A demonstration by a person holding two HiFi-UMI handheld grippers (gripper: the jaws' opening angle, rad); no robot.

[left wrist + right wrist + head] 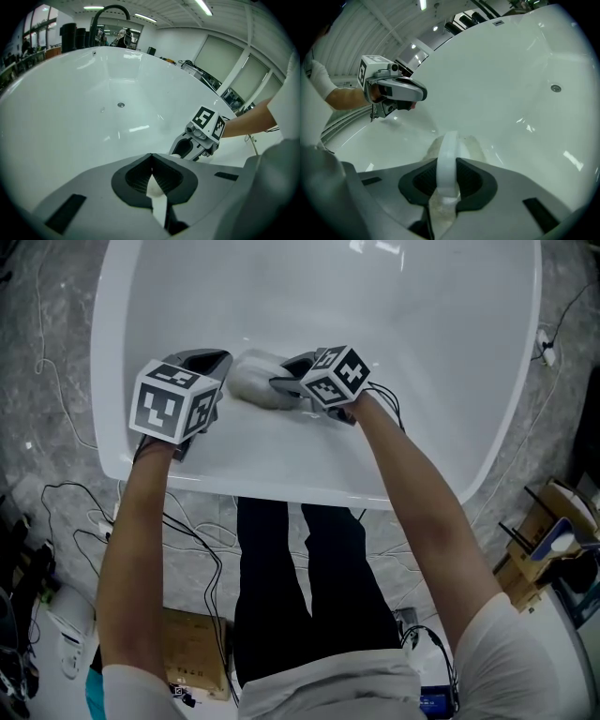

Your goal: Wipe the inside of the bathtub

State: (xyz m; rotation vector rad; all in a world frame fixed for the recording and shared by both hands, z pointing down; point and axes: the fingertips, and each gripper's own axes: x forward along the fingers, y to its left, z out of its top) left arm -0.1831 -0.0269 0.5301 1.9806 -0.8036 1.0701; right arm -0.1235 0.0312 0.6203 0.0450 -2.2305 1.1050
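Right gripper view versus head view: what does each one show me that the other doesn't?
Only the right gripper view: the right tool with its jaws shut on the white strap of the wiping pad, and a small round fitting in the tub wall. Only the head view: the person's legs, floor cables and a cardboard box. Both: the bathtub, the pad and the left tool.

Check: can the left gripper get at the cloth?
Probably yes: the cloth lies just beside the left gripper with nothing between them, though its jaws are shut and the right gripper holds the cloth.
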